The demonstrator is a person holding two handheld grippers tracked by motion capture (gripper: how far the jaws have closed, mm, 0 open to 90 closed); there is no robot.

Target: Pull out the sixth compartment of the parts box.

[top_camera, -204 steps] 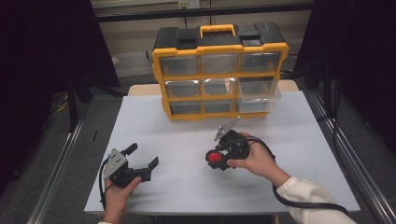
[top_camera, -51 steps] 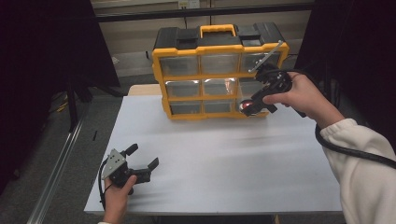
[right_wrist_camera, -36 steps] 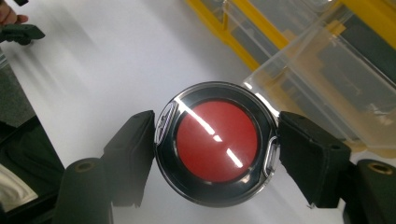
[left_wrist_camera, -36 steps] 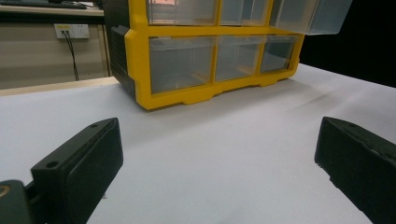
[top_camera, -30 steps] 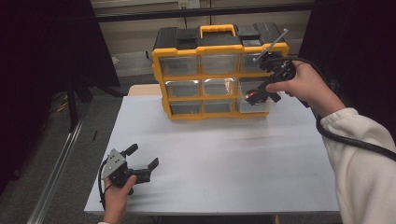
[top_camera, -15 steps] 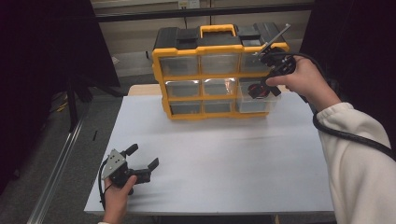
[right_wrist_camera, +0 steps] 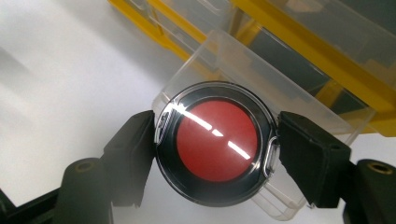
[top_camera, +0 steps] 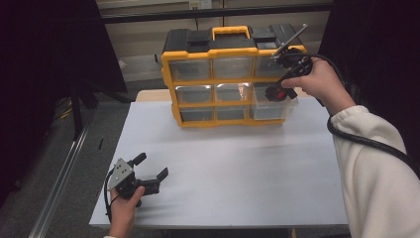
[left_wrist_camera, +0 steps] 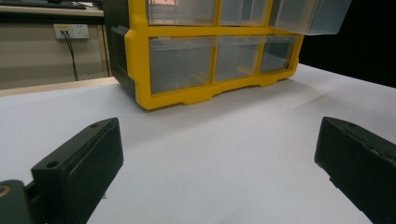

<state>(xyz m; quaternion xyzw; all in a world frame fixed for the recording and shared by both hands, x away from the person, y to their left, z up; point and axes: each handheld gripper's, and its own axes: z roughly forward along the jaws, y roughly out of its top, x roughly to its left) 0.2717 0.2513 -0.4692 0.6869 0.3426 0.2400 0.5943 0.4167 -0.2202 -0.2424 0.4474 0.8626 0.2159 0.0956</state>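
Right gripper view: tongs (right_wrist_camera: 212, 151) round red compact (right_wrist_camera: 215, 142)

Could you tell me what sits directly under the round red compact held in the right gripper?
An open clear drawer pulled out of the yellow organizer lies beneath the compact. The compact hides much of the drawer's inside.

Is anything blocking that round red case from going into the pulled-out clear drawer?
Nothing visible does. The right gripper holds the round red case by its sides, just above the pulled-out clear drawer on the right of the yellow organizer. The drawer's open top looks clear, though the case hides part of it.
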